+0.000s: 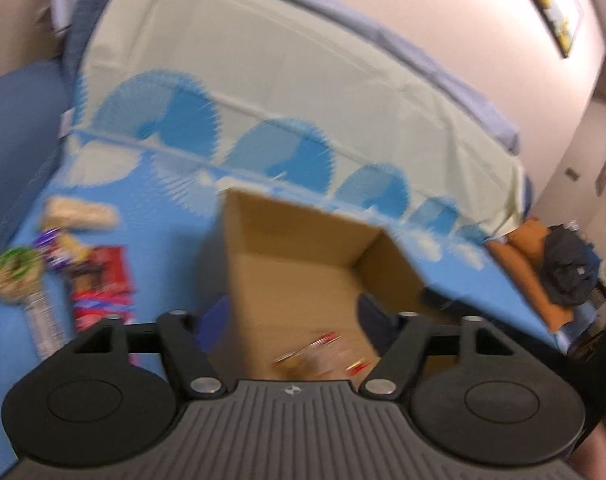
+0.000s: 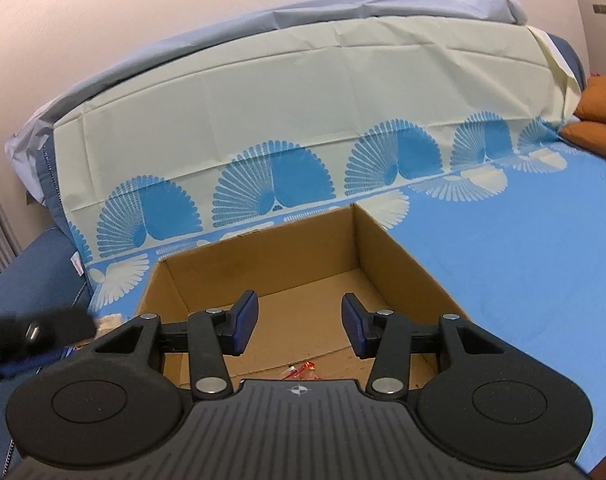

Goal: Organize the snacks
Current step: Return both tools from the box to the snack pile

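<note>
Two grippers hang over an open cardboard box (image 2: 287,292) that stands on a blue cloth (image 2: 523,264) with fan patterns. The right gripper (image 2: 300,326) has its jaws moderately apart, with nothing between them — they point into the box. The left gripper (image 1: 291,320) also has its jaws apart and empty, though its view is blurred. One small red-wrapped snack (image 2: 301,370) lies on the box floor. Several more snack packets (image 1: 83,272) lie on the cloth, left of the box.
</note>
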{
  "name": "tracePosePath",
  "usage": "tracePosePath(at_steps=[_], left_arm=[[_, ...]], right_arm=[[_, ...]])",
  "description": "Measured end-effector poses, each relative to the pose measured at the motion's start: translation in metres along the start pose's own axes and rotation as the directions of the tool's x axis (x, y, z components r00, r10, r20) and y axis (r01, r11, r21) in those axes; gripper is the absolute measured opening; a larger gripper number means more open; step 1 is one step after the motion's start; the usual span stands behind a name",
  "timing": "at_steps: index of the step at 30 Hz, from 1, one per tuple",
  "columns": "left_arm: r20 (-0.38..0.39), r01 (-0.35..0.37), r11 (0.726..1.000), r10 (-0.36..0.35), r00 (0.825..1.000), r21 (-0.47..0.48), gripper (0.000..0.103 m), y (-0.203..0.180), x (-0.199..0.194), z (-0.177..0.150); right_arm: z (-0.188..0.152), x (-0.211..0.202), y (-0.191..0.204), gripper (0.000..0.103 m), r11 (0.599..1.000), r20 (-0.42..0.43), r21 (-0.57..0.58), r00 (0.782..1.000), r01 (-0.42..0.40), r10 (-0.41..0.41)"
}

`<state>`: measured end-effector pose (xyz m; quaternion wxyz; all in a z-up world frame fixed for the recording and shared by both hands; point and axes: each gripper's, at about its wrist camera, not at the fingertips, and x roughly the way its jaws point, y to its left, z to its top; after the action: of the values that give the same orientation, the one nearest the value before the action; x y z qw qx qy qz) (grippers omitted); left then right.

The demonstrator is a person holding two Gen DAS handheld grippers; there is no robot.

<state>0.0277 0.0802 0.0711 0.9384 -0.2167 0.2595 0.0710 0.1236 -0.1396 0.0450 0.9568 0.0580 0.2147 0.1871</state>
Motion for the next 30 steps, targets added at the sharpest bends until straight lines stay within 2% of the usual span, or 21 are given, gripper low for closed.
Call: tracePosePath(at_steps=[1, 3, 5, 8, 10, 11, 12, 13, 14, 15, 17, 20, 30], left_arm=[[-0.014, -0.026, 1.0, 0.027, 1.0, 0.002, 0.061, 0.015, -0.003, -0.003], [-0.042, -0.072, 0.997, 0.073, 0.996, 0.025, 0.044, 0.046, -0.009, -0.009], [-0.061, -0.107, 0.992, 0.111, 0.992, 0.068, 0.033, 0.076, -0.017, -0.016], [-0.066, -0.112, 0.983, 0.123, 0.99, 0.145, 0.031, 0.113, -0.031, -0.035], [-0.06, -0.115, 0.966, 0.132, 0.989, 0.229, 0.031, 0.128, -0.039, -0.058], [-0.072, -0.126, 0.964, 0.147, 0.987, 0.234, 0.031, 0.134, -0.038, -0.066], [-0.075, -0.122, 0.976, 0.137, 0.988, 0.18, 0.031, 0.143, -0.04, -0.066], [-0.04, -0.125, 0.983, 0.131, 0.991, 0.132, 0.031, 0.149, -0.045, -0.063], [-0.007, -0.139, 0.986, 0.14, 0.99, 0.088, 0.031, 0.155, -0.048, -0.062], [-0.008, -0.152, 0.987, 0.152, 0.988, 0.054, 0.031, 0.16, -0.048, -0.063], [-0.018, -0.164, 0.986, 0.164, 0.986, 0.005, 0.031, 0.169, -0.048, -0.063], [-0.007, -0.14, 0.989, 0.14, 0.99, -0.045, 0.032, 0.182, -0.052, -0.061], [0.026, -0.109, 0.992, 0.11, 0.994, -0.061, 0.032, 0.175, -0.06, -0.059]], right_arm=[[-0.001, -0.001, 0.001, 0.048, 1.0, 0.003, -0.007, 1.0, -0.001, 0.001], [-0.003, -0.003, 0.005, 0.048, 1.0, 0.006, -0.02, 1.0, -0.01, 0.01], [-0.006, -0.006, 0.01, 0.048, 0.999, 0.008, -0.035, 1.0, -0.021, 0.021], [-0.011, -0.009, 0.018, 0.048, 0.998, 0.004, -0.054, 0.999, -0.041, 0.042], [-0.015, -0.012, 0.028, 0.048, 0.995, 0.002, -0.078, 0.998, -0.061, 0.062], [-0.017, -0.013, 0.033, 0.048, 0.993, 0.0, -0.09, 0.997, -0.074, 0.074], [-0.02, -0.015, 0.039, 0.048, 0.991, -0.001, -0.102, 0.996, -0.089, 0.089], [-0.022, -0.016, 0.044, 0.048, 0.988, -0.002, -0.114, 0.994, -0.105, 0.106], [-0.025, -0.018, 0.051, 0.048, 0.984, -0.003, -0.13, 0.992, -0.122, 0.123], [-0.028, -0.021, 0.057, 0.048, 0.979, -0.002, -0.149, 0.99, -0.138, 0.14], [-0.034, -0.024, 0.071, 0.048, 0.969, -0.009, -0.179, 0.985, -0.169, 0.17], [-0.041, -0.027, 0.091, 0.048, 0.951, -0.018, -0.218, 0.975, -0.219, 0.221], [-0.067, -0.033, 0.159, 0.048, 0.882, -0.071, -0.321, 0.938, -0.344, 0.34]])
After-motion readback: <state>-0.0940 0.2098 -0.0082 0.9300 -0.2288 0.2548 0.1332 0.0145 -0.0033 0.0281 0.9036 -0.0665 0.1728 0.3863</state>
